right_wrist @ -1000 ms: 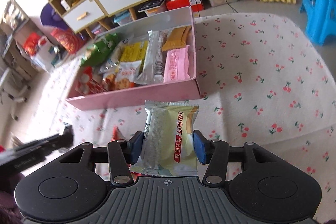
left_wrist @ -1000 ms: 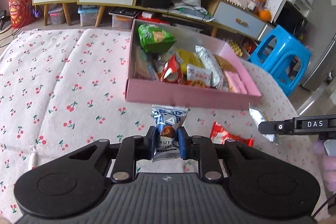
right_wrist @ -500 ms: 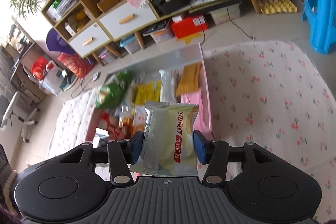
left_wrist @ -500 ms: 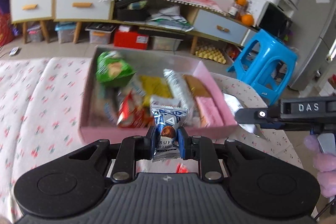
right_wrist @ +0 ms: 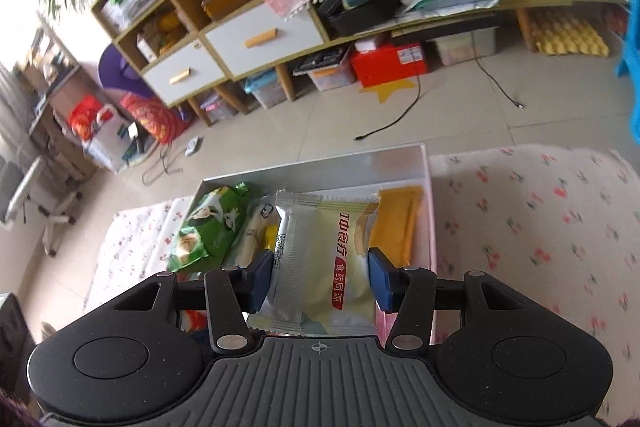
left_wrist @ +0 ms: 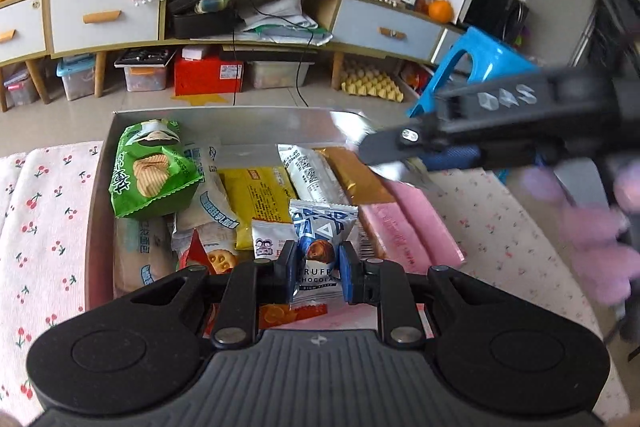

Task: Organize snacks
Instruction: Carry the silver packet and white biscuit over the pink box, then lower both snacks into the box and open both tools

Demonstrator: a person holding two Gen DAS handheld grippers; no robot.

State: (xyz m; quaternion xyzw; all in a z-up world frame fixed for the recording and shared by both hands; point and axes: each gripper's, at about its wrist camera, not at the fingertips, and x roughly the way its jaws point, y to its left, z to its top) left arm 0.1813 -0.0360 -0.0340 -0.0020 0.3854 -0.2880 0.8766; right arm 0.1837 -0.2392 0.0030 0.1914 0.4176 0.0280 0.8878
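My left gripper [left_wrist: 319, 273] is shut on a small blue-and-white truffle chocolate packet [left_wrist: 322, 239] and holds it above the near part of the pink snack box [left_wrist: 98, 187]. My right gripper [right_wrist: 320, 279] is shut on a pale green-and-silver snack packet [right_wrist: 324, 259] above the same box [right_wrist: 431, 227]. The right gripper also shows in the left wrist view [left_wrist: 412, 157], blurred, over the box's far right corner. The box holds several snacks, among them a green chip bag [left_wrist: 150, 171].
The box sits on a cherry-print cloth [left_wrist: 36, 235]. A blue plastic stool [left_wrist: 476, 63] stands beyond the table at right. A low cabinet with drawers [left_wrist: 104, 17] and floor clutter lie behind.
Both grippers have risen and moved forward from the cloth in front of the box to above the box, each still holding its packet. The right gripper has swung over the box's right side.
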